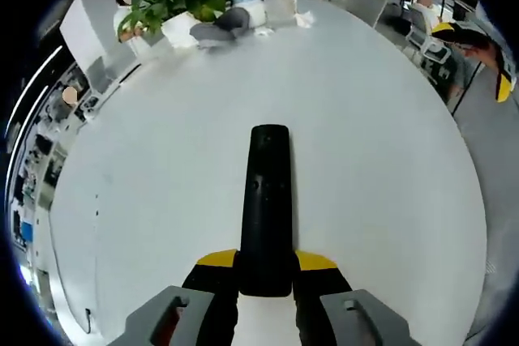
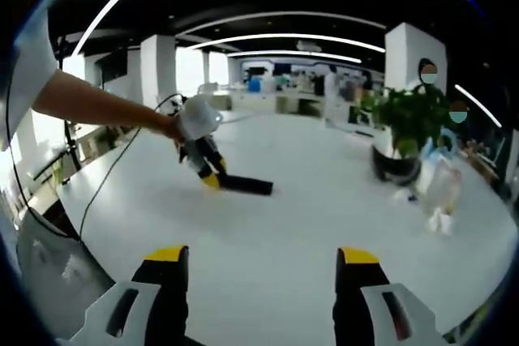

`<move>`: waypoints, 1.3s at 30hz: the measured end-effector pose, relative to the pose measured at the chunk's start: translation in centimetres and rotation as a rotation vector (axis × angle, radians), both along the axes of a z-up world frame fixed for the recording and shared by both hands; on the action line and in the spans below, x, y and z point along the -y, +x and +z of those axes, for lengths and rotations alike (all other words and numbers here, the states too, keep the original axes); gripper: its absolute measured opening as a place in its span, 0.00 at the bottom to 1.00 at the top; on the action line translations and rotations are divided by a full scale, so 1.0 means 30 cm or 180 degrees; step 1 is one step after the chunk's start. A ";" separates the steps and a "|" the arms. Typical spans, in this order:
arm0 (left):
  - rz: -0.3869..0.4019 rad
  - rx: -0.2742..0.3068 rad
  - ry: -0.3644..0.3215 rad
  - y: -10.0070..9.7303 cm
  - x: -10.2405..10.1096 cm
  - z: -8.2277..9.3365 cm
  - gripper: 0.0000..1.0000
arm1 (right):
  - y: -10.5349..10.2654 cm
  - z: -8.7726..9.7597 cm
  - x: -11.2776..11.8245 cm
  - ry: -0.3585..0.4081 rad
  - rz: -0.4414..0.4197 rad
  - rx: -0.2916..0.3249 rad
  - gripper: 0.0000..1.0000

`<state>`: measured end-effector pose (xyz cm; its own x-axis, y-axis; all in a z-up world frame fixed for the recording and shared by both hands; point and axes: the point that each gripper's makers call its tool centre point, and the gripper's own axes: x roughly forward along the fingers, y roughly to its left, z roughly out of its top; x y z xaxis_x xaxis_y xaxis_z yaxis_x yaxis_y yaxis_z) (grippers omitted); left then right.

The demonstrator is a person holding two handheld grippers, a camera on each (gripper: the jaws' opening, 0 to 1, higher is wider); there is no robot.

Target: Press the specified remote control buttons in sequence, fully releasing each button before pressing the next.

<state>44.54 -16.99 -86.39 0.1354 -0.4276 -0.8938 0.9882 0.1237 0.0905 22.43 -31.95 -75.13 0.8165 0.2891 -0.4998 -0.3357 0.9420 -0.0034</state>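
Where clamped, remote (image 1: 266, 208) within left claw (image 1: 266, 269)

The remote control's (image 1: 265, 200) near end is hidden between the yellow-tipped jaws.

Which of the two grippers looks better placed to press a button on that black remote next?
Probably the right gripper: its jaws are open and empty, facing the remote. The left gripper is shut on the remote's near end, steadying it on the white table.
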 end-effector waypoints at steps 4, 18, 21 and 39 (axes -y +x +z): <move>0.0125 -0.0179 -0.0086 -0.003 -0.003 -0.003 0.24 | 0.000 -0.003 -0.001 0.0002 0.0003 -0.0011 0.73; 0.0318 -0.0008 -0.0079 0.027 -0.021 0.004 0.38 | -0.001 -0.013 -0.011 -0.0035 0.0038 -0.0048 0.73; 0.0644 -0.0172 -0.0094 0.024 -0.032 -0.003 0.39 | -0.001 -0.012 -0.011 -0.0029 0.0035 -0.0044 0.73; 0.1711 -0.0196 -0.0452 0.012 -0.070 -0.024 0.89 | 0.003 0.011 -0.009 0.0019 0.0020 0.0075 0.75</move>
<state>44.90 -14.89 -87.11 0.3172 -0.4295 -0.8455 0.7855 0.6185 -0.0195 22.51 -31.67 -74.80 0.8262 0.2971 -0.4787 -0.3414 0.9399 -0.0057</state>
